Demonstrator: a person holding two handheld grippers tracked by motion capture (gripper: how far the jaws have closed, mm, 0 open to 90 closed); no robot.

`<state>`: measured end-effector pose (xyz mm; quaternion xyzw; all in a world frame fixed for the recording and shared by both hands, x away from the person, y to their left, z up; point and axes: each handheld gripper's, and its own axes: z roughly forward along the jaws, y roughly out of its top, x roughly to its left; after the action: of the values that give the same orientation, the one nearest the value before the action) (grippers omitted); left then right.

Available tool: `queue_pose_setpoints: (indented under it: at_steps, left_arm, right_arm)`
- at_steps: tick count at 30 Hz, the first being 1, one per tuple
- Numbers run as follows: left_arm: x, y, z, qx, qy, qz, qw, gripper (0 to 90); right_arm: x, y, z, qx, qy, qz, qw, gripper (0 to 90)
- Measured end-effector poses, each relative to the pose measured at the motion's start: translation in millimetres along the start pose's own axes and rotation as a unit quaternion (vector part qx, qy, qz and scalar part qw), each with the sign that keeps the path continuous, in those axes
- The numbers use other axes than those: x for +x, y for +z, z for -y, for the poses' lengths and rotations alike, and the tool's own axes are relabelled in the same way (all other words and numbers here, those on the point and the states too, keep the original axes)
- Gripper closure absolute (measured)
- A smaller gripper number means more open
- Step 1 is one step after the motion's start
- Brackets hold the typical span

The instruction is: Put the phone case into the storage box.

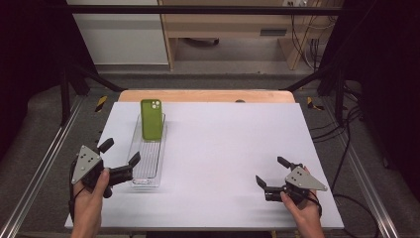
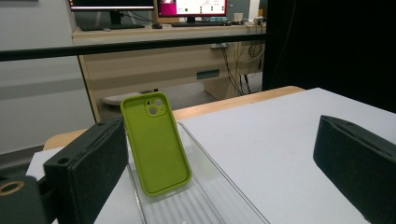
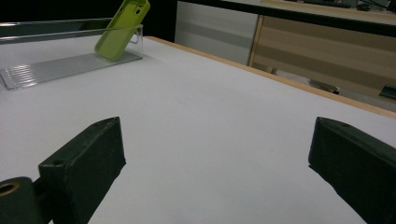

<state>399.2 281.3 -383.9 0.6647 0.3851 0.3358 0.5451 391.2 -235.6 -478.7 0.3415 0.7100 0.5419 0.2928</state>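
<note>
A green phone case (image 1: 151,119) (image 2: 155,142) (image 3: 122,29) leans upright against the far end wall of a clear plastic tray (image 1: 141,171) (image 2: 219,198) (image 3: 46,70) on the left half of the white table. My left gripper (image 1: 120,150) is open at the tray's near end, with one jaw left of the tray and the other above it, nothing between them. My right gripper (image 1: 271,170) is open low over the bare right side of the table, far from the tray.
The white table top (image 1: 233,144) ends at a wooden strip along its far edge. Metal rails run along both sides, with cables on the floor at the right. A wooden desk (image 1: 233,34) stands beyond the table.
</note>
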Motion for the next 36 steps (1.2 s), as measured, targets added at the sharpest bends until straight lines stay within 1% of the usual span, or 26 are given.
queue_pose_setpoints:
  at_steps: [6,21,26,36]
  left_arm:
    - [-0.3,-4.9,6.6,-0.003,0.003,0.006,1.0000,2.6]
    - [1.2,-14.0,20.6,-0.011,0.003,0.013,0.9999,2.0]
    - [3.1,-16.5,25.2,-0.012,0.000,0.010,0.9999,1.9]
    - [6.3,-21.6,31.1,-0.015,0.002,0.009,0.9998,1.9]
  right_arm:
    - [0.0,0.0,0.2,0.001,0.000,0.001,1.0000,4.0]
    - [0.7,0.8,0.4,0.004,-0.002,-0.001,1.0000,4.0]
    - [0.6,0.9,0.5,0.004,-0.002,-0.002,1.0000,4.0]
    - [0.8,1.1,0.6,0.005,-0.002,-0.002,1.0000,3.9]
